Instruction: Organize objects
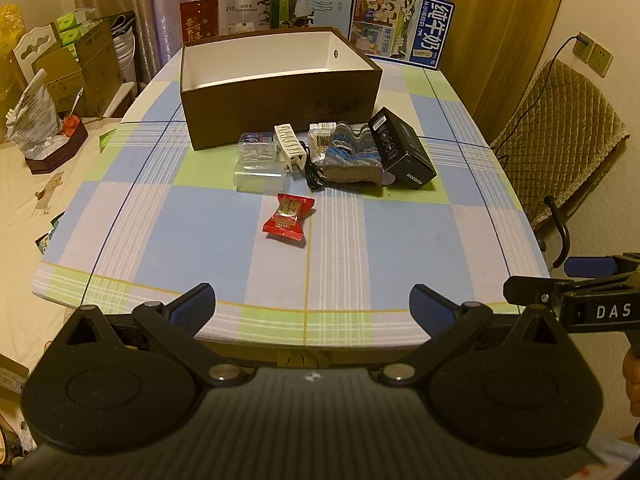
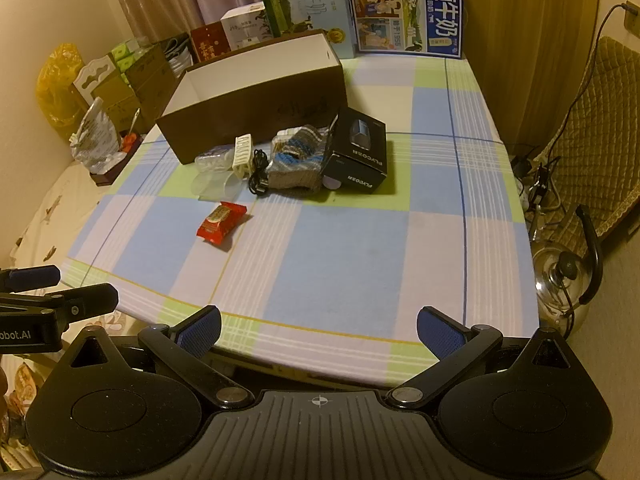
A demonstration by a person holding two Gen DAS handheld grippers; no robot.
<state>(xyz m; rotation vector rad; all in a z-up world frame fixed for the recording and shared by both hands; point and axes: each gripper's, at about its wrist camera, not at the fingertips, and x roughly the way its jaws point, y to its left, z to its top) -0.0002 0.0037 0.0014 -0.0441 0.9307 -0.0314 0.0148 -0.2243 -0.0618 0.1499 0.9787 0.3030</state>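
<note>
Objects awaiting sorting lie well ahead of both tongs: left tongs (image 1: pixel 312 308) and right tongs (image 2: pixel 318 332) hover spread at the tabletop (image 1: pixel 400 240) edge (nothing gripped). Red packet (image 1: pixel 289 216) nearest; clutter beyond, against the empty brown box (image 1: pixel 280 92), presumably its destination.

On a table (image 1: pixel 160 216), a snack packet (image 1: pixel 289 215) lies ahead of the tongs; beyond it sit a clear case (image 1: pixel 261 168), cable (image 1: pixel 314 172), knitted cloth (image 1: pixel 352 156) and small box (image 1: pixel 402 150), before an open box (image 1: pixel 280 92).
</note>
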